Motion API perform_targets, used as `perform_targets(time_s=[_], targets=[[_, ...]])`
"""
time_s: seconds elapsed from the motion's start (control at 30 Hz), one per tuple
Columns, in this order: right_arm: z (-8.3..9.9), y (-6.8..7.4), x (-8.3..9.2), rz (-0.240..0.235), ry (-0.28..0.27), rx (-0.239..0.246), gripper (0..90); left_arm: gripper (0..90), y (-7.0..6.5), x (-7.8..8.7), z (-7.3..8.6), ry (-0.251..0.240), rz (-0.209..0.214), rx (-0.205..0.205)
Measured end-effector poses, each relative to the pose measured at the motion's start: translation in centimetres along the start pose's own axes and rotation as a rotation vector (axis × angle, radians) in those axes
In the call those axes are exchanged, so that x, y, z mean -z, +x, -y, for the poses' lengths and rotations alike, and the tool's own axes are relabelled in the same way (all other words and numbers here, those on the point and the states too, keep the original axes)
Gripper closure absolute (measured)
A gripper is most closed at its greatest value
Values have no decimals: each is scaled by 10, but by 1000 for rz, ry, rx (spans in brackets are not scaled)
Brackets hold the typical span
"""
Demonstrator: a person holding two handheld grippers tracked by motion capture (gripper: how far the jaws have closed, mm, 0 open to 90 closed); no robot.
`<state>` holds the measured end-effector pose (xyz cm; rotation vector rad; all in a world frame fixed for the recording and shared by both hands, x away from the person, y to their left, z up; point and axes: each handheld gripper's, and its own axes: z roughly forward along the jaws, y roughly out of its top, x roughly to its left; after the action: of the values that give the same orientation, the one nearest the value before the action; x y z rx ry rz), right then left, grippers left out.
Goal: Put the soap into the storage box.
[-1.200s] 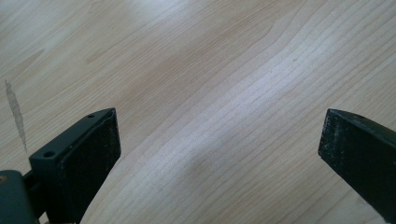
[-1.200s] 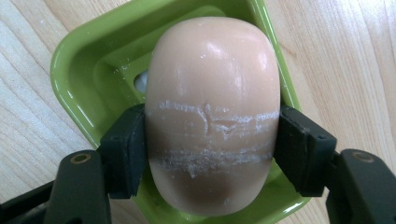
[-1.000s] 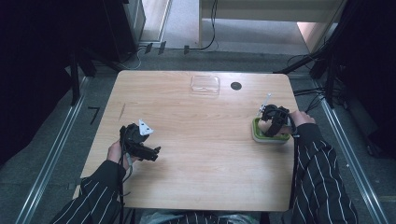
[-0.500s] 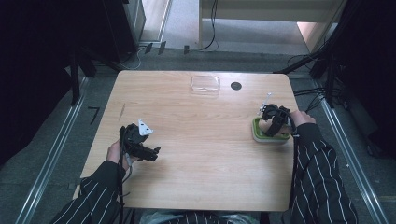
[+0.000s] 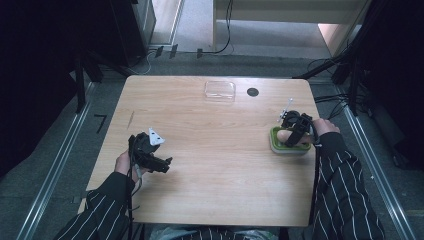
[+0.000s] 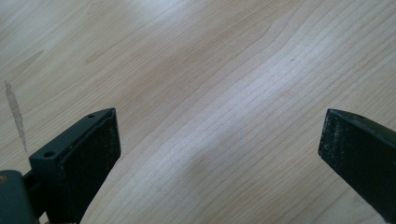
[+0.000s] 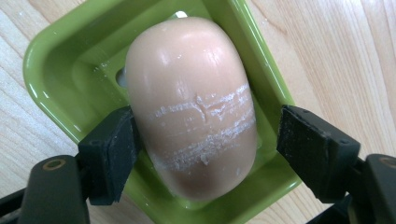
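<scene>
A pale peach bar of soap [image 7: 191,102] lies in a green soap dish [image 7: 60,60] near the table's right edge. My right gripper [image 7: 205,144] straddles the bar from above. Its jaws have just been opening: the left pad still sits against the soap's side and the right pad stands off it with a gap. From above, the dish [image 5: 289,148] and the right gripper [image 5: 295,136] sit together at the right. My left gripper [image 5: 165,162] hovers at the front left, jaws wide open [image 6: 219,144] over bare wood with nothing between them.
A clear plastic box [image 5: 219,90] and a small black round spot [image 5: 252,92] sit near the table's far edge. The wooden tabletop [image 5: 220,150] stretches between the two hands. Dark stands and cables surround the table.
</scene>
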<state>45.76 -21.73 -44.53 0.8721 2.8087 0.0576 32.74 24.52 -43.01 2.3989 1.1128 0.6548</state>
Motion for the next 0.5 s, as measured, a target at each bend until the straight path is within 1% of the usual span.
perform_targets(time_s=[0.1, 0.17, 0.27, 0.3, 0.33, 0.37, 0.43, 0.47, 0.5], targets=[[0, 0, 1, -6, 0, -5, 218, 0, 1, 0, 0, -1, -3, -1], [0, 0, 2, -17, -17, -15, 209, 0, 1, 0, 0, -1, -2, -2], [-1, -1, 5, -30, -27, -20, 199, 0, 1, 0, 0, -1, -2, -4], [-1, 0, 8, -32, -41, -32, 193, 0, 1, 0, 0, -2, -1, -3], [-1, 0, 8, -32, -41, -32, 193, 0, 1, 0, 0, -2, -1, -3], [-2, 0, 12, -43, -54, -46, 180, 0, 0, 0, 0, -2, -1, -2], [-2, 1, 14, -46, -55, -46, 175, 0, 0, 0, 0, -2, -1, -4], [-2, 1, 15, -44, -67, -54, 169, 0, 0, 0, 0, -3, -1, -4], [-2, 2, 19, -49, -79, -74, 151, 0, 0, 0, -1, -5, -2, 0]])
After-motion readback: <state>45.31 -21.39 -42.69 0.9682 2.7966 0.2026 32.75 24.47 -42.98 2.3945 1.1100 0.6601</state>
